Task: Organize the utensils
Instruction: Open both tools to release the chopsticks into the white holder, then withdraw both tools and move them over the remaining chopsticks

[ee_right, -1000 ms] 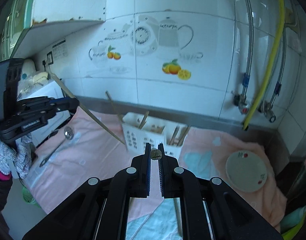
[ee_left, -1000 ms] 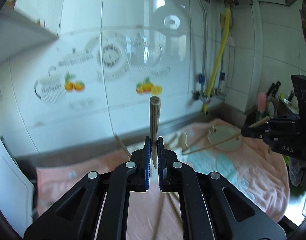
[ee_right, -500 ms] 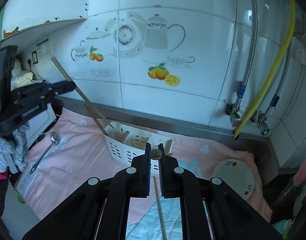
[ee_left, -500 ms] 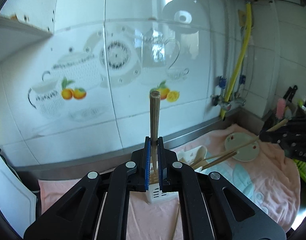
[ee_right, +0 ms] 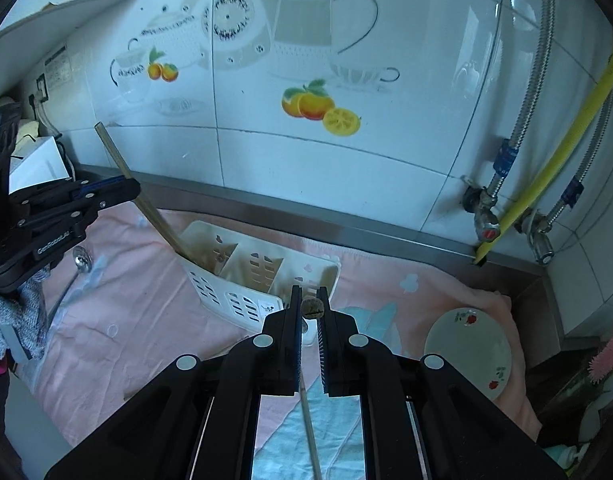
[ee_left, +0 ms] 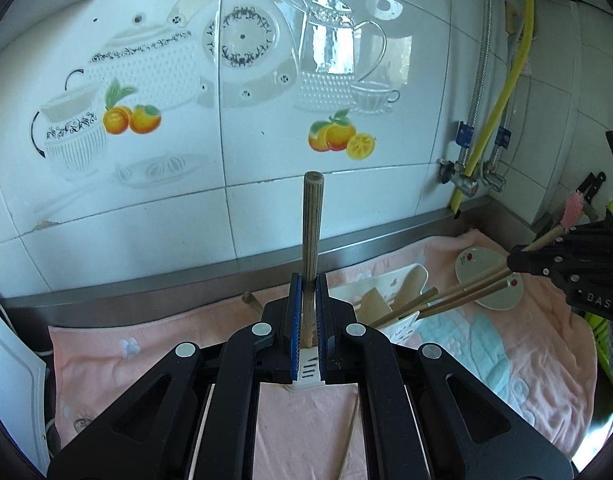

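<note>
My left gripper (ee_left: 308,280) is shut on a wooden chopstick (ee_left: 311,224) that stands upright, thick end up. From the right wrist view, this left gripper (ee_right: 124,188) holds that chopstick (ee_right: 146,204) with its lower end inside the left compartment of the white utensil caddy (ee_right: 258,268). My right gripper (ee_right: 311,300) is shut on another chopstick (ee_right: 311,307), seen end-on, just over the caddy's right end. In the left wrist view the right gripper (ee_left: 518,260) sits at the right, its chopstick (ee_left: 478,278) slanting down into the caddy (ee_left: 404,328) among other wooden utensils.
A pink cloth (ee_right: 146,312) covers the counter against the tiled wall. A small white plate (ee_right: 466,344) lies to the right, a metal spoon (ee_right: 80,258) to the left. A loose chopstick (ee_left: 350,432) lies on the cloth. Pipes and valves (ee_right: 486,224) stand at the right.
Both grippers have moved in toward the wall and the caddy, which now looks larger. The left chopstick's lower end has come down into the caddy's left compartment.
</note>
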`<state>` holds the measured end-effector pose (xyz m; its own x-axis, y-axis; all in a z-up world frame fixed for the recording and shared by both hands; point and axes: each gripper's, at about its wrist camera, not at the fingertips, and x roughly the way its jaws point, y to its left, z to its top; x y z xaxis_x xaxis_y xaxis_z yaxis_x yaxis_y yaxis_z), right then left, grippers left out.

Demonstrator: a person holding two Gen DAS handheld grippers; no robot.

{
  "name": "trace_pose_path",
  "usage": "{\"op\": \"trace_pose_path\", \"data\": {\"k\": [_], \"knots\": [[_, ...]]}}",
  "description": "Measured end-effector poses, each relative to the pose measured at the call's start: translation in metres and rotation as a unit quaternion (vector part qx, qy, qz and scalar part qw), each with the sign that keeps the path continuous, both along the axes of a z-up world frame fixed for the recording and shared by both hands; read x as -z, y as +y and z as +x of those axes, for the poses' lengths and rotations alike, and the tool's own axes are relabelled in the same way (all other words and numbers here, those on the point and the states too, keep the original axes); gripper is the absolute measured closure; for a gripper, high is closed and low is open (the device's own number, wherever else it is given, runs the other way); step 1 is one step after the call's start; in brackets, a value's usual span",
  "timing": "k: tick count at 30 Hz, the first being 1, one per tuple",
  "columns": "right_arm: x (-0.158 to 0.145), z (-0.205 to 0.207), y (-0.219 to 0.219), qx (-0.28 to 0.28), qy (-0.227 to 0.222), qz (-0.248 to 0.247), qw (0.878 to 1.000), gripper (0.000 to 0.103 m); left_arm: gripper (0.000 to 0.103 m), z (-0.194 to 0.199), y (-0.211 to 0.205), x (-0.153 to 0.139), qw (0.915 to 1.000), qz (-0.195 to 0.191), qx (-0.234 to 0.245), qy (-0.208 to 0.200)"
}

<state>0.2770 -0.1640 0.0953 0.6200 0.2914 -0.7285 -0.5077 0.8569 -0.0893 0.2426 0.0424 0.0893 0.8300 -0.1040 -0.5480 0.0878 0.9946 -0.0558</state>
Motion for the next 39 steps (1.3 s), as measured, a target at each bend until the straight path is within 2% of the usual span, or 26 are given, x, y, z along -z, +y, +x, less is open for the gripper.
{"op": "trace_pose_path", "data": {"k": [9,10,11,13,15,17,20,23,32,39], "knots": [[0.009,0.006,0.003,0.005,0.005,0.014,1.000,0.095,0.094,-0.003,0.001,-0.001,1.0000,-0.006,0.001,0.000],[0.008,0.006,0.003,0.006,0.004,0.016,1.000,0.093,0.088,-0.005,0.002,-0.002,1.0000,-0.007,0.002,-0.001],[0.008,0.005,0.002,0.007,0.002,0.021,1.000,0.088,0.077,-0.007,0.002,-0.003,1.0000,-0.008,0.000,-0.004],[0.005,0.003,0.001,0.008,-0.006,0.026,1.000,0.079,0.066,-0.014,0.002,-0.006,0.9999,-0.003,-0.001,-0.013],[0.001,-0.002,-0.001,0.010,-0.015,0.029,0.999,0.075,0.064,-0.022,0.002,-0.008,0.9997,0.003,0.000,-0.022],[-0.004,-0.009,-0.006,0.015,-0.028,0.038,0.999,0.063,0.053,-0.031,0.003,-0.010,0.9996,0.002,0.000,-0.028],[-0.010,-0.024,-0.016,0.022,-0.054,0.044,0.997,0.053,0.040,-0.050,0.006,-0.011,0.9992,0.003,-0.003,-0.040],[-0.012,-0.040,-0.028,0.027,-0.068,0.054,0.996,0.048,0.033,-0.066,0.009,-0.008,0.9988,0.006,-0.004,-0.049],[0.001,-0.091,-0.057,0.029,-0.093,0.070,0.993,0.028,0.020,-0.108,0.017,0.021,0.9991,0.003,-0.010,-0.042],[0.035,-0.127,-0.074,0.020,-0.089,0.088,0.992,0.025,0.017,-0.133,0.018,0.058,0.9998,-0.005,-0.005,-0.021]]}}
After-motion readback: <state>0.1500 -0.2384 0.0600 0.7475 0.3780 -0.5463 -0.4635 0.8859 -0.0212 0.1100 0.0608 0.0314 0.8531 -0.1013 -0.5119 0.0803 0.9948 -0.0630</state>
